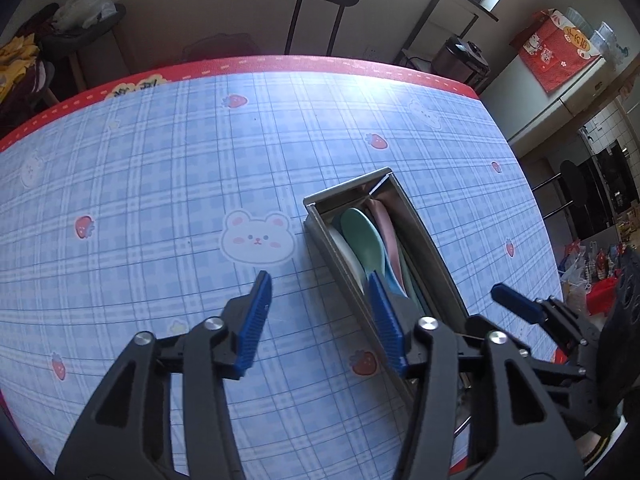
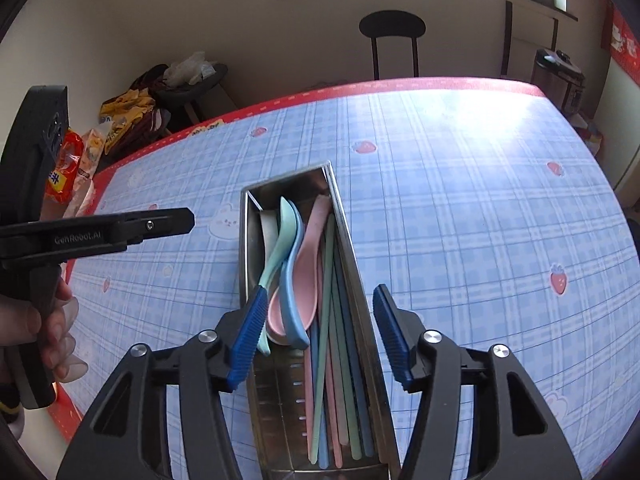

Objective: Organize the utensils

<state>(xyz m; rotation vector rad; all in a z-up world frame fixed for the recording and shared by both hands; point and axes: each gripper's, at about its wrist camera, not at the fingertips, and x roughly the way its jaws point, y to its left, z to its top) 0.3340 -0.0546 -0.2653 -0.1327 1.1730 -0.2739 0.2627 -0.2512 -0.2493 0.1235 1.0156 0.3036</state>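
An open steel utensil box (image 2: 250, 256) lies lengthways on the blue checked tablecloth (image 2: 460, 200). Inside rest a teal spoon (image 2: 280, 236), a blue spoon (image 2: 294, 280), a pink spoon (image 2: 304, 264) and a white spoon (image 2: 269, 224), beside several pastel chopsticks (image 2: 336, 360). My right gripper (image 2: 320, 292) hangs open over the box, its pads touching nothing. My left gripper (image 1: 319, 280) is open above the cloth just left of the box (image 1: 348, 189), nothing between its fingers. The teal spoon (image 1: 360, 236) shows there too. A hand (image 2: 40, 320) holds the left gripper's handle.
The cloth's red border (image 2: 280, 104) marks the far table edge. Beyond it stand a black stool (image 2: 392, 24), a small table with bags (image 2: 188, 76) and a cooker (image 2: 558, 76). Snack packets (image 2: 64, 160) lie off the left edge. A red bag (image 1: 556, 52) sits on a cabinet.
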